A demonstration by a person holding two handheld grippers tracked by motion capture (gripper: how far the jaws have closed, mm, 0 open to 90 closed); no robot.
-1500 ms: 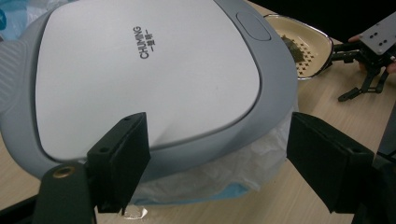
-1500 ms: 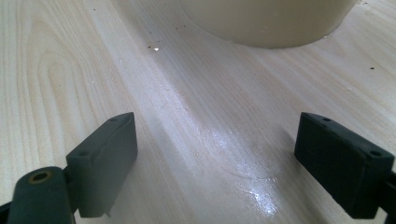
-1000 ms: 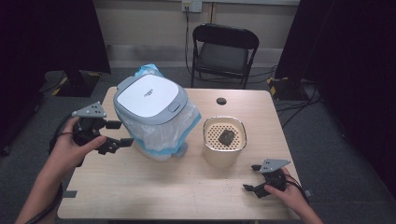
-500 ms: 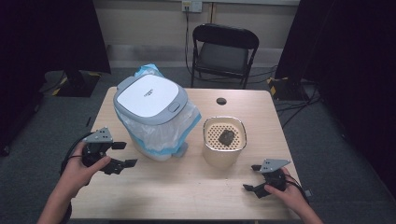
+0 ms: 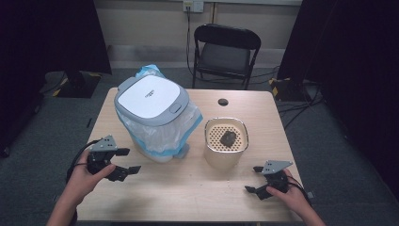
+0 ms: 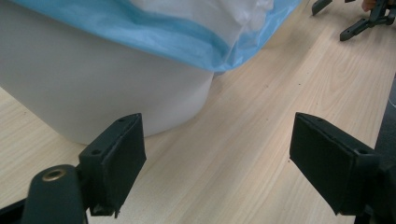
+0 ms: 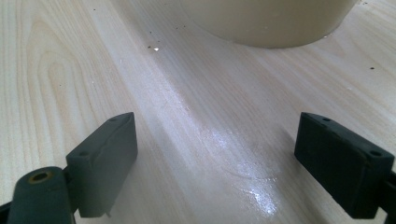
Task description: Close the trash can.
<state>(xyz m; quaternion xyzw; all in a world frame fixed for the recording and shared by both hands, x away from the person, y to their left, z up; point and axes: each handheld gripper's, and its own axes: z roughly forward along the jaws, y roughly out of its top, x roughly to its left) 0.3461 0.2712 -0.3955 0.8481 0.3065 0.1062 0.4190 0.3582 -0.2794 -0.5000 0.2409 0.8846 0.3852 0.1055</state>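
High view: dark lump (image 5: 228, 139) in beige basket (image 5: 226, 153); both hand-held grippers (image 5: 123, 162) (image 5: 254, 180) apart, empty.

You're working in what looks like a recording studio or lab room rather than a home. The light wooden table (image 5: 188, 188) stands alone on grey carpet (image 5: 329, 155), and around it the room is bare. Behind the table a black folding chair (image 5: 226, 52) faces you, and beyond that chair a plain pale wall carries a power socket (image 5: 193, 5) with a cable hanging down. To either side of the table hang dark curtains (image 5: 47, 37), and right of it loose cables (image 5: 294, 101) trail over the carpet beside yellow-and-black tape (image 5: 281, 87).
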